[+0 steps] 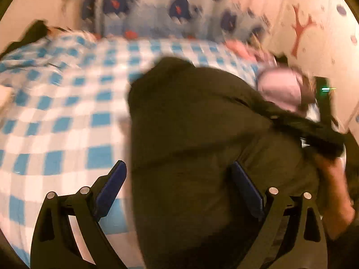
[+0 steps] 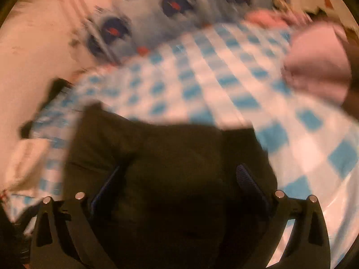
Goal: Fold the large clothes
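The dark garment point(image 1: 202, 134) lay on the checked bed point(image 1: 56, 123), soft and limp. Both the left gripper point(image 1: 178, 186) and the right gripper point(image 2: 179, 190) had their fingers spread open, holding nothing. Its far edge looked the best hold.

My left black two-finger gripper with blue pads point(image 1: 179, 174) has its jaws spread wide, both fingers pointing forward. My right black two-finger gripper with blue pads point(image 2: 179, 179) is spread just as wide. A blurred bare hand point(image 1: 336, 192) shows at the near right
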